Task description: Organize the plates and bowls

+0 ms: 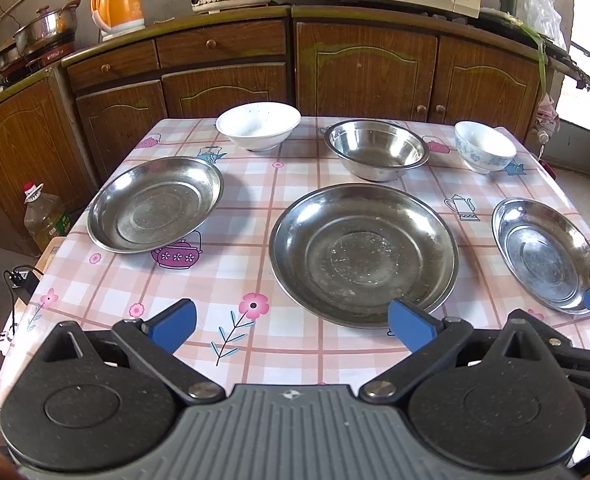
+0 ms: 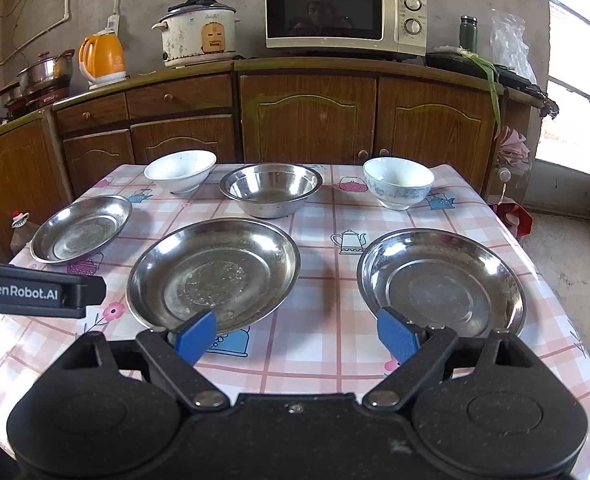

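Three steel plates lie on the checked table: a left plate (image 1: 155, 204) (image 2: 81, 227), a large middle plate (image 1: 363, 254) (image 2: 215, 274) and a right plate (image 1: 547, 254) (image 2: 441, 282). Behind them stand a white bowl (image 1: 259, 126) (image 2: 181, 170), a steel bowl (image 1: 377, 150) (image 2: 271, 188) and a blue-patterned bowl (image 1: 485, 146) (image 2: 399, 182). My left gripper (image 1: 293, 326) is open and empty above the near table, left of the middle plate's front rim. My right gripper (image 2: 297, 334) is open and empty between the middle and right plates.
The table (image 1: 255, 216) has a pink checked cloth. Wooden cabinets (image 2: 307, 116) stand behind it, carrying a microwave (image 2: 345, 10), rice cooker (image 2: 199, 34) and orange kettle (image 2: 103, 58). An oil bottle (image 1: 45, 216) stands on the floor at left. The left gripper's body (image 2: 35, 290) shows at the right view's left edge.
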